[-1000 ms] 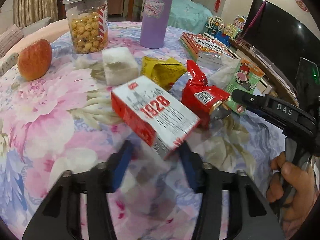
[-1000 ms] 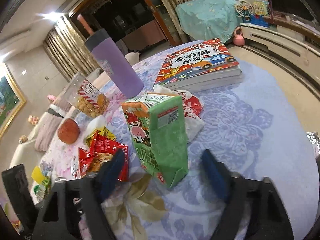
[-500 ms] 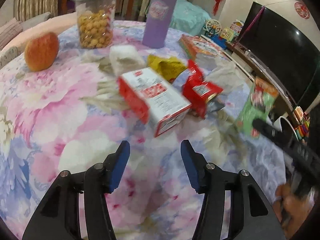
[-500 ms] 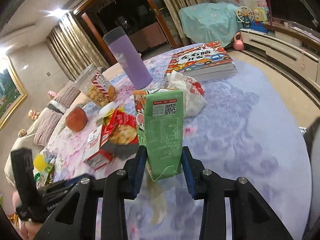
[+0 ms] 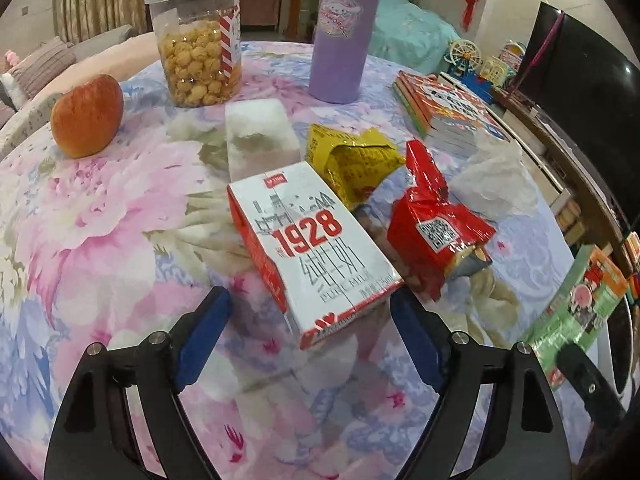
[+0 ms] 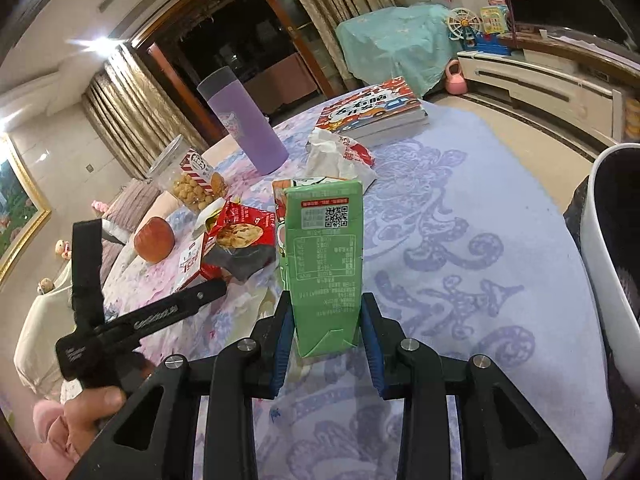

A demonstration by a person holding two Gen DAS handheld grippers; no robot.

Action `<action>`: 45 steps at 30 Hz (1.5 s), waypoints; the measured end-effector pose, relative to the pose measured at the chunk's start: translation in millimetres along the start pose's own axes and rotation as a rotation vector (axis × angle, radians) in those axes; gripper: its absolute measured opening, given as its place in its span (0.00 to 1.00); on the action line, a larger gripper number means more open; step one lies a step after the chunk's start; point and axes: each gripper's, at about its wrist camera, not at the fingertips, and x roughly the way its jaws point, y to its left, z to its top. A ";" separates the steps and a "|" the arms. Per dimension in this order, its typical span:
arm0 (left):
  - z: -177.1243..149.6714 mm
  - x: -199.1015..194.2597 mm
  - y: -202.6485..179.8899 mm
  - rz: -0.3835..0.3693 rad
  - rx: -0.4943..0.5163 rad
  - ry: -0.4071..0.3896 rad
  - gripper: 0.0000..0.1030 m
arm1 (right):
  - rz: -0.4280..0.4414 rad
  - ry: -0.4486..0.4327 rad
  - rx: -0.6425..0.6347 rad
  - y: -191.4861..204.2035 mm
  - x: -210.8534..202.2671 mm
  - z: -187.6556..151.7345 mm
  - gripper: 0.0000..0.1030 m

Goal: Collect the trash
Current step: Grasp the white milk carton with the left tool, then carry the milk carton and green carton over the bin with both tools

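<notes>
My right gripper (image 6: pixel 326 336) is shut on a green drink carton (image 6: pixel 324 264) and holds it upright above the table; the carton also shows at the right edge of the left wrist view (image 5: pixel 576 312). My left gripper (image 5: pixel 308 340) is open, its fingers on either side of the near end of a white and red "1928" milk carton (image 5: pixel 316 248) lying on the floral tablecloth (image 5: pixel 100 220). A red snack bag (image 5: pixel 436 232), a yellow wrapper (image 5: pixel 352 160) and crumpled white tissue (image 5: pixel 492 184) lie just beyond it.
An apple (image 5: pixel 86 114), a jar of snacks (image 5: pixel 198 64), a purple bottle (image 5: pixel 342 32), a white tissue pack (image 5: pixel 260 136) and a stack of books (image 5: pixel 448 112) stand further back. A white bin's rim (image 6: pixel 604 264) is at the right of the table.
My right gripper has closed on the green carton and lifted it toward the table's right edge. My left gripper drew back, then came forward again to the 1928 carton, still open.
</notes>
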 end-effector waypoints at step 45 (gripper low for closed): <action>-61.5 -78.9 -57.2 -0.254 0.311 -0.047 0.46 | -0.056 -0.086 0.040 -14.5 -63.8 -29.9 0.32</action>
